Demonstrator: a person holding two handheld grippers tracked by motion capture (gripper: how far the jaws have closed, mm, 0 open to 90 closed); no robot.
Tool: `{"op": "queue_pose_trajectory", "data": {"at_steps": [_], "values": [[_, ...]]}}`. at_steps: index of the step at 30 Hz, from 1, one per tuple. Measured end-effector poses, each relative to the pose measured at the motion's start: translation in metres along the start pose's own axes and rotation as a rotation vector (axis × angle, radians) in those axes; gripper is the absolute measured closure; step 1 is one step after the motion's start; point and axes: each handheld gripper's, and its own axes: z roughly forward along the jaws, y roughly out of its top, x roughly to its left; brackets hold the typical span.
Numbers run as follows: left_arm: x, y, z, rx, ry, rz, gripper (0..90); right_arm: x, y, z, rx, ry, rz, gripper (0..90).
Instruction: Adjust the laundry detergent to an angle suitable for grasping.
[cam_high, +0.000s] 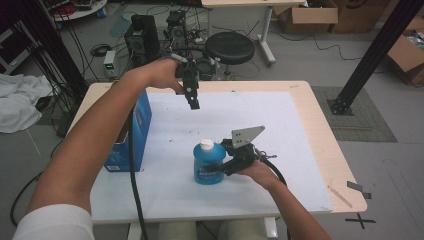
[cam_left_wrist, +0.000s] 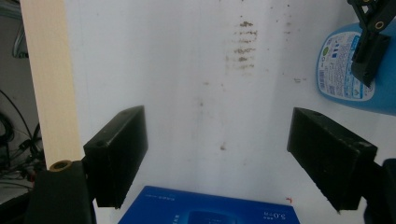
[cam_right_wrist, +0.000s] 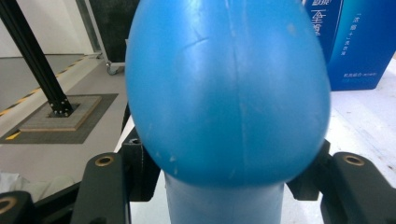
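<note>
Right tool (cam_high: 225, 162) clamped on blue bottle (cam_high: 208, 162), standing upright mid-counter (cam_high: 300, 150) on the white sheet. Left tool (cam_high: 192, 102) raised above, jaws wide, nothing between. Blue box (cam_high: 135, 135) stands at left.

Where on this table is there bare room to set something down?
The white mat is bare right of the blue bottle out to the table edge, and between bottle and far edge under the raised left gripper. Crowded: the left side by the blue box, and around the right gripper.

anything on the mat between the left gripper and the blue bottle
Nothing: in the high view, bare white mat separates the left gripper from the blue bottle.
</note>
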Motion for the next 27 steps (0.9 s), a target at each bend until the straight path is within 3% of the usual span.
{"op": "queue_pose_trajectory", "data": {"at_steps": [27], "values": [[0.001, -0.0025, 0.0012, -0.001, -0.003, -0.007, 20.9, -0.001, -0.0009, -0.0023, -0.014, -0.033, 0.03, 25.8]]}}
